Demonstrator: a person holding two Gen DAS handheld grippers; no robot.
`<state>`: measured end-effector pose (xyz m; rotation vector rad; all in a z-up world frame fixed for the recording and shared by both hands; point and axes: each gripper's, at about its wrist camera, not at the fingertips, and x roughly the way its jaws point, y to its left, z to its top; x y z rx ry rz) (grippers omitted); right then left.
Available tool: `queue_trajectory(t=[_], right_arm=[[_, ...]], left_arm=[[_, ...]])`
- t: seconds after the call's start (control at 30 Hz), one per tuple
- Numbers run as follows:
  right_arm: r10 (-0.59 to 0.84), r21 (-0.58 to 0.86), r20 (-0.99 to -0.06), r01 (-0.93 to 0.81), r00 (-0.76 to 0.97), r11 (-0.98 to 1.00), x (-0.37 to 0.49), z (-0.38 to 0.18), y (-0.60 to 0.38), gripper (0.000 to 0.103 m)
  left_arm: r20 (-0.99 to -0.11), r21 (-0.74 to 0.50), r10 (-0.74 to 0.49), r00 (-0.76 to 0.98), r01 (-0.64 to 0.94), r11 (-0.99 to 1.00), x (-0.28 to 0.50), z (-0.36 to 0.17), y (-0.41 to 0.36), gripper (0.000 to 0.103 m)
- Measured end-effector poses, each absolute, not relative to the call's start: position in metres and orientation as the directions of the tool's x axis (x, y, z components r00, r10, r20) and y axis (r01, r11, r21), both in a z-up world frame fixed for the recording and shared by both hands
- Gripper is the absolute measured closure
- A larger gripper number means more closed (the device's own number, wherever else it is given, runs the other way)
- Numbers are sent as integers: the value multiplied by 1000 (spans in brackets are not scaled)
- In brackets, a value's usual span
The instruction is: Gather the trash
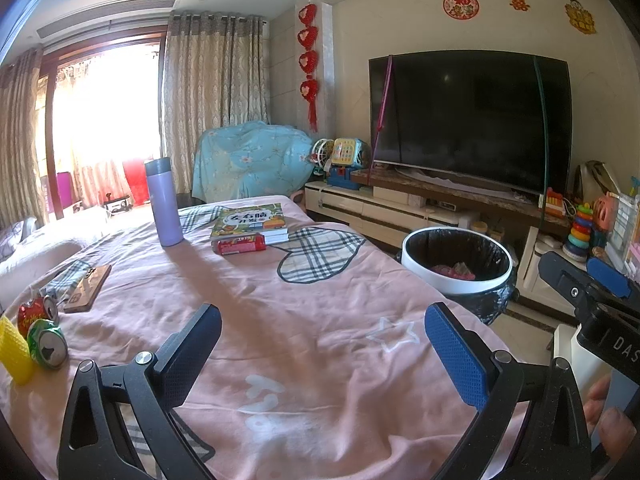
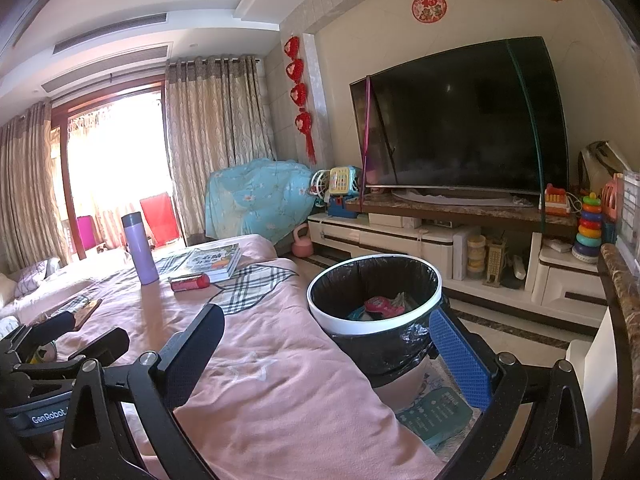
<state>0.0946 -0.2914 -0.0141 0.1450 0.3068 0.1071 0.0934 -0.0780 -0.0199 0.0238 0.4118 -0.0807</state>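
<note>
Both the left gripper [image 1: 323,354] and right gripper [image 2: 327,356] are held wide open and empty over the cloth [image 1: 304,304], cans [image 1: 47,343] and bin [image 2: 374,294] nearby.

The yellow roll [image 1: 14,350] (left edge) is cut off; bin [image 1: 456,276] contents unclear.

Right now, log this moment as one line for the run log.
left gripper: open, empty | right gripper: open, empty | crushed cans: on pink cloth | red can: by books | bin: holds trash

Cans [image 1: 42,330] left on table [image 1: 320,304]; bin [image 1: 456,260] right beside it
</note>
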Motion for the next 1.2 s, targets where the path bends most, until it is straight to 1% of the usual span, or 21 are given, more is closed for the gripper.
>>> queue_trajectory(t=[0.77,1.2], right_arm=[[136,168,-298,-88,945,982,96,-17,-292,0],[146,189,-322,-87,935,978,104,-24,-294,0]], left_arm=[[-410,3,-81,909,91,996,98,-24,-78,1],[-428,-13,-100,898,105,994,105,-25,-76,1]])
